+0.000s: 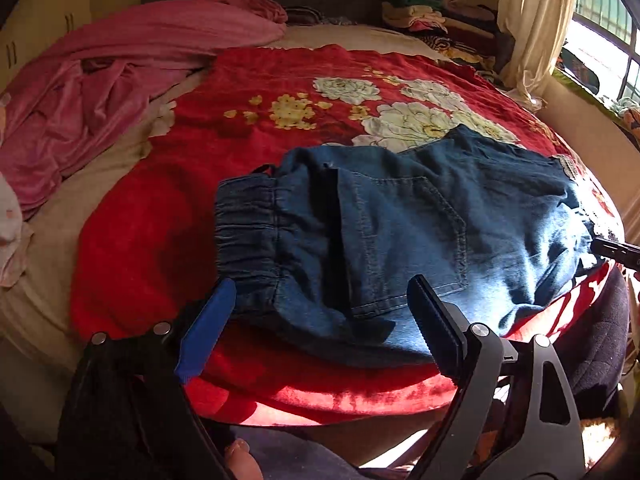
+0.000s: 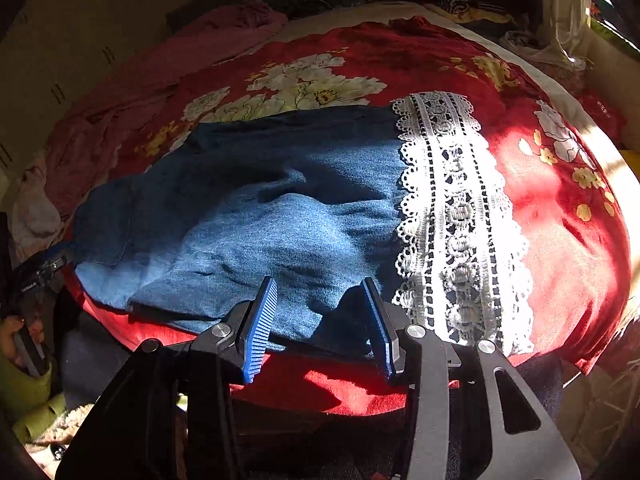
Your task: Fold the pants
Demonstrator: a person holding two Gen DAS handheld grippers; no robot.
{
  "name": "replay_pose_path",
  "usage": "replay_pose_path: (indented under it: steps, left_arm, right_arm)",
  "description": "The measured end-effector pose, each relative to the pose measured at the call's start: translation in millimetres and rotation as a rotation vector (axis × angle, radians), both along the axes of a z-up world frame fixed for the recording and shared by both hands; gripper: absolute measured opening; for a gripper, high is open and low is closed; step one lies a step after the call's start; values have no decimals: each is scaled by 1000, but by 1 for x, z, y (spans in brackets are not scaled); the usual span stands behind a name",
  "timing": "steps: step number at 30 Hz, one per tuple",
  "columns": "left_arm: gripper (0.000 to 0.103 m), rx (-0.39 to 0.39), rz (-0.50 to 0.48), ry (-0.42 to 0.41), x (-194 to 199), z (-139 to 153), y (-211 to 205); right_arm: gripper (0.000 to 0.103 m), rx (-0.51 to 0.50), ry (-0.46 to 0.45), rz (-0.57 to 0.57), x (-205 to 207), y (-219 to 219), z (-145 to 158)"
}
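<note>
The folded pants (image 1: 400, 224) lie on a red floral blanket (image 1: 240, 96) on the bed, lace hem (image 2: 452, 220) at their right end. The left gripper (image 1: 320, 312) stands wide apart over the near edge, holding nothing. The right gripper (image 2: 320, 320) is partly apart, its pads clear of the denim.

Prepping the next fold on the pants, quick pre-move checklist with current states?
1. Left gripper free of cloth: ok, jaws wide apart, nothing pinched.
2. Right gripper free of cloth: ok, jaws apart over the near edge, pads not pressing.
3. Denim pants lying on the red floral blanket: ok, folded over, elastic waistband at one end.
4. Lace hem laid flat: ok, spread on the blanket.
5. Cloth smooth: not ok, creases across the middle.
6. Layers underneath aligned: cannot tell, hidden.
</note>
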State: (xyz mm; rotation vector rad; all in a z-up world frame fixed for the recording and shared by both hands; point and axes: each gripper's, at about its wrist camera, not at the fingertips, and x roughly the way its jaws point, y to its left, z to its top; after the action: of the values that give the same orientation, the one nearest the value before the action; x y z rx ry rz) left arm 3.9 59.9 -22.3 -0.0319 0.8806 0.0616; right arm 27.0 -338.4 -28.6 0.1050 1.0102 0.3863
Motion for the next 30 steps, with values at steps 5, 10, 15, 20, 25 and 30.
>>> replay_pose_path:
  steps: [5,10,15,20,25,30]
  left_arm:
    - [81,12,96,22,17,-19,32]
    - [82,48,99,1,28,-22,31]
    - [84,109,96,-8,36,-27,29]
    - [87,114,120,-11,38,-26,35]
    - [84,-95,92,-64,14,7,36]
    - [84,-188,-57,-111,-1,39,-8]
  right_arm:
    - [42,46,28,-12,-6,-23,-8]
    - [42,33,40,2,-7,-21,-18]
    - [42,7,37,41,-8,-17,-17]
    - [42,30,46,47,-11,-22,-15]
    - [50,41,-2,63,-18,-19,1]
    - [54,70,-65,131,-20,5,21]
